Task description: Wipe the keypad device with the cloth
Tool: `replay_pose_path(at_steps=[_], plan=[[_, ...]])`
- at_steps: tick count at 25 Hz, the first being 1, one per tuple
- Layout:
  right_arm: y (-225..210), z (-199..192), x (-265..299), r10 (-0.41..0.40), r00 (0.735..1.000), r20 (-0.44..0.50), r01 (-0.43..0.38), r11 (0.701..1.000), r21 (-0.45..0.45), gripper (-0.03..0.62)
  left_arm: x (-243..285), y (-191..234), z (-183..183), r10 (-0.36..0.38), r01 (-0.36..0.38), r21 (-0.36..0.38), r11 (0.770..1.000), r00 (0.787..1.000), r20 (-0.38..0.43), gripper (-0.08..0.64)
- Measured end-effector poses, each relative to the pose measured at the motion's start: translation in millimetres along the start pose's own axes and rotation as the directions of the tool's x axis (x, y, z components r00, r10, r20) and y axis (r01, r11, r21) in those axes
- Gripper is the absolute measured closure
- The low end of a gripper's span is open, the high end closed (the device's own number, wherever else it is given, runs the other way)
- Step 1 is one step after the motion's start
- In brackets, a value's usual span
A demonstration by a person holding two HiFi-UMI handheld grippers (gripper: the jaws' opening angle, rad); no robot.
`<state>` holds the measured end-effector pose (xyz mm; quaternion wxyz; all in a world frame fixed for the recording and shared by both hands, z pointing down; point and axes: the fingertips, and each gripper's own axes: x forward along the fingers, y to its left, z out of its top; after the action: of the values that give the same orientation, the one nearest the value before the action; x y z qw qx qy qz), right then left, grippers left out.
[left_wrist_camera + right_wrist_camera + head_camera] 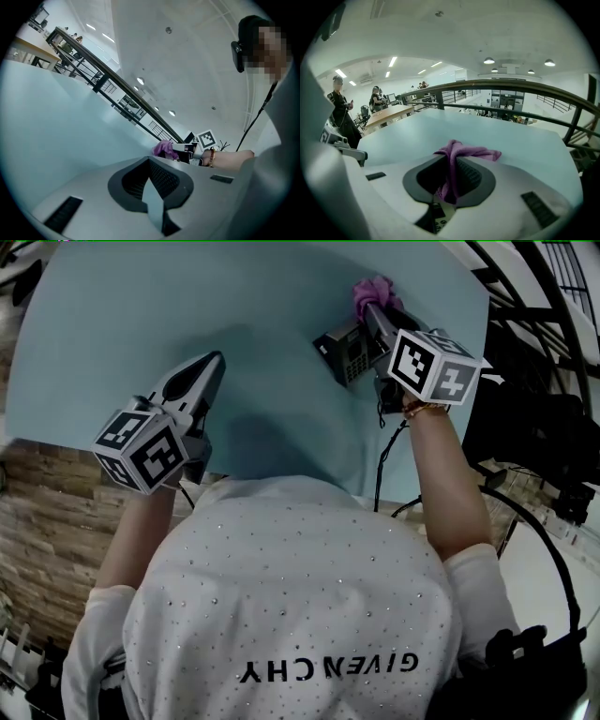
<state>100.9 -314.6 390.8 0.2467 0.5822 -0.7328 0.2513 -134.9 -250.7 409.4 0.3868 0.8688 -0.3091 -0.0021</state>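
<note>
One left hand-held gripper [214,362] pressed together, right hand-held gripper [371,309] pinching cloth [374,289] by keypad device [345,352]; "GIVENCHY" shirt [309,606].

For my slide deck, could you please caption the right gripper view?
Right gripper shut on a purple cloth, keypad device visible beneath, over a pale blue table.
</note>
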Motion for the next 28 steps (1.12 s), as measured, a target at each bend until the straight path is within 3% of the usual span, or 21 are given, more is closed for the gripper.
replay_pose_path(at_steps=[9,24,26,28], plan=[[63.2,-11.4,-10.6,0.063,0.998,-0.014,-0.064,0.996,-0.064,0.535,-0.5,-14.8,29.8,-0.048,0.046,0.053,0.998,0.998,0.035,0.56],[95.6,-30.9,-26.3,0.072,0.997,0.018,-0.072,0.997,-0.01,0.535,-9.4,-12.9,28.0,-0.053,0.051,0.059,0.997,0.998,0.037,0.56],[106.9,-32.2,-28.6,0.099,0.994,0.041,-0.1,0.995,0.015,0.535,-13.7,-12.1,27.5,-0.058,0.056,0.057,0.997,0.997,0.041,0.56],[133.4,-32.6,-35.4,0.181,0.98,0.077,-0.183,0.983,0.022,0.535,-22.9,-10.9,24.3,-0.064,0.061,0.055,0.997,0.997,0.045,0.56]])
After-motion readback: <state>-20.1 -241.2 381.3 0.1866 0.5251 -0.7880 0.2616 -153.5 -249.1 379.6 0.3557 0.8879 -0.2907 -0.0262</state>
